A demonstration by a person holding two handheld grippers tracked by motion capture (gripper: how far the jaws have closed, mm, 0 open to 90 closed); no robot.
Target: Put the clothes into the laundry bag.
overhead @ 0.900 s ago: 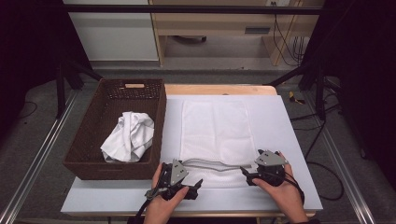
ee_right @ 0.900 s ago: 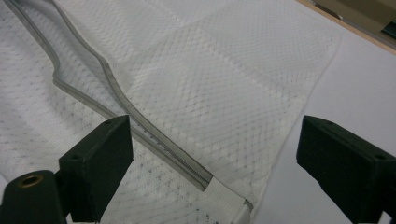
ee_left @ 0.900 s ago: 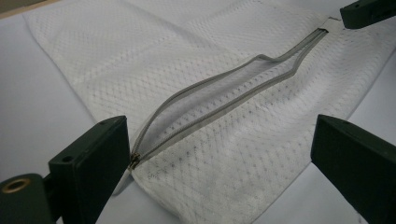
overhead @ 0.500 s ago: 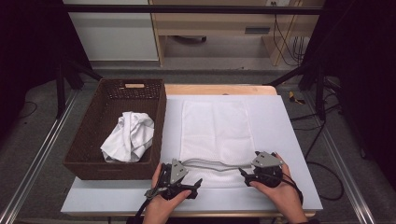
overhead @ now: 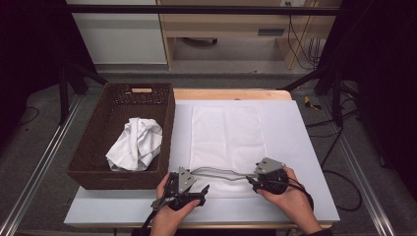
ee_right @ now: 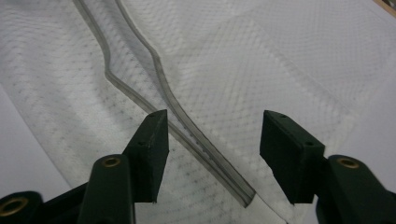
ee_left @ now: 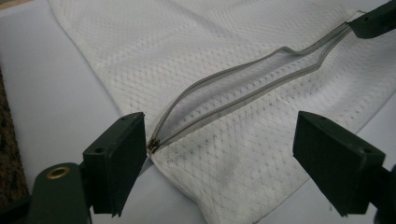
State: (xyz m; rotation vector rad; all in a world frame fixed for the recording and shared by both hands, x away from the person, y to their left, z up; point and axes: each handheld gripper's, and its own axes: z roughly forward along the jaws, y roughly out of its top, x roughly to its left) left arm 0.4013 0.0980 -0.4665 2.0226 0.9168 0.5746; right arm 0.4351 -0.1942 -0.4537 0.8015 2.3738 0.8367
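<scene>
Left gripper (overhead: 202,190) and right gripper (overhead: 250,180), jaws wide and holding nothing, flank the half-open zipper (overhead: 219,172) along the near edge of the white mesh bag (overhead: 226,137), its long axis running away across the white table (overhead: 305,147); left, a wicker basket (overhead: 93,147) holds crumpled white cloth (overhead: 135,145).

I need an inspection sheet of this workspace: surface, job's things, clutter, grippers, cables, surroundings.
Surface: white table top, mostly bare.
Job's things: white mesh bag lying flat; its grey zipper is open, slider at the left end.
Clutter: brown wicker basket holding a crumpled white cloth.
Grippers: left gripper open by the slider; right gripper open over the zipper's other end.
Cables: black cable trails off the right gripper.
Surroundings: dark frame, wooden furniture behind.
</scene>
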